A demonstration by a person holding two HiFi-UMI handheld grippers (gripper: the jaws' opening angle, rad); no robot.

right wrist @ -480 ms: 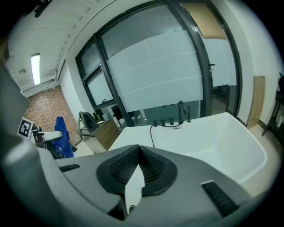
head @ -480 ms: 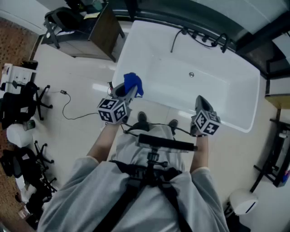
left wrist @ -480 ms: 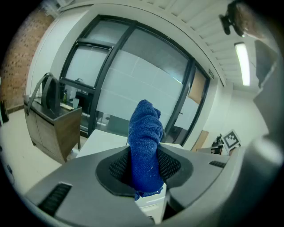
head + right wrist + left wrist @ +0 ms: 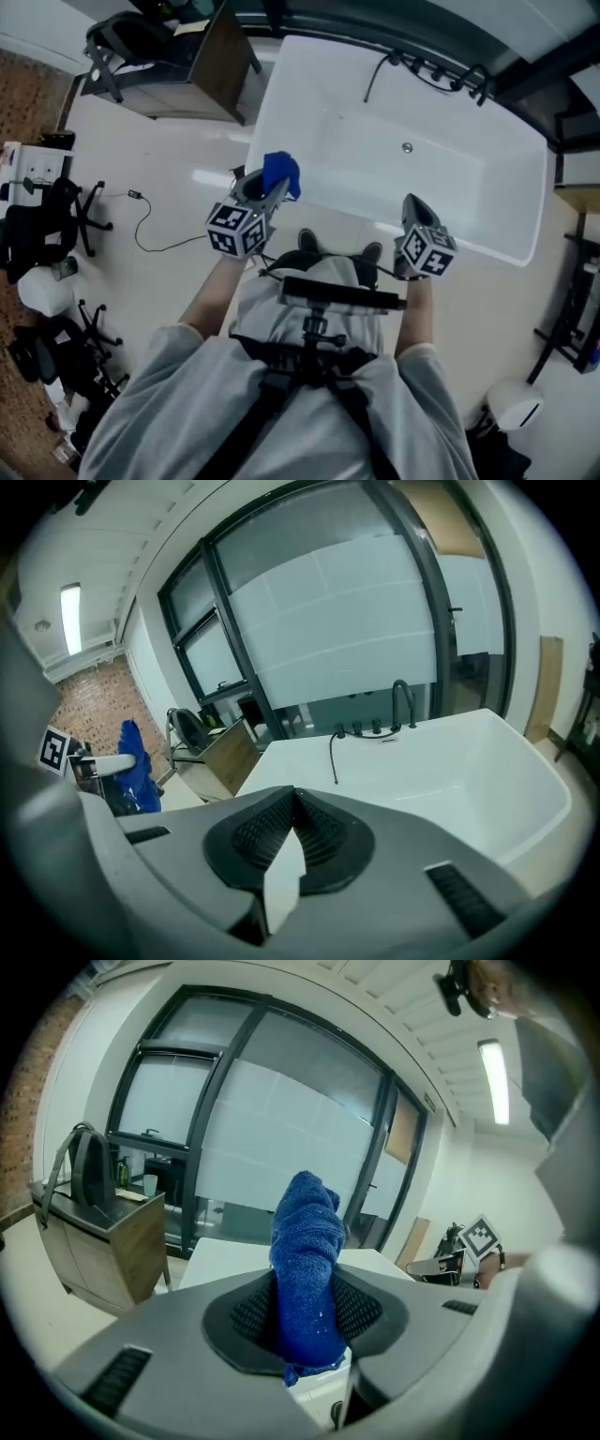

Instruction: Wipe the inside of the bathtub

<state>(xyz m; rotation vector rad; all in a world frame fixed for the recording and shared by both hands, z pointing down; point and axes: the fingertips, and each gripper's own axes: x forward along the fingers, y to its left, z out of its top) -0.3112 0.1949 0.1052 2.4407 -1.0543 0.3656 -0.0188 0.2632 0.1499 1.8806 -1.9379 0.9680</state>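
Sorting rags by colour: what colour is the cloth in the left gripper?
Solid blue cloth; clearest in the left gripper view.

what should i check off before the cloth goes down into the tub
1. Blue terry cloth gripped: ok. The left claw is shut on it, with one end standing up past the tips.
2. Right claw free: ok. It is shut with nothing in it.
3. White rectangular bathtub free of loose items: ok. Only the round drain shows on the floor in the head view.
4. Cloth touching the inside: not ok. It is held up by the near left rim, off the surface.
5. Black hose out of the wiping path: not ok. It hangs over the far rim into the tub.
6. Cloth wet or dry: cannot tell.
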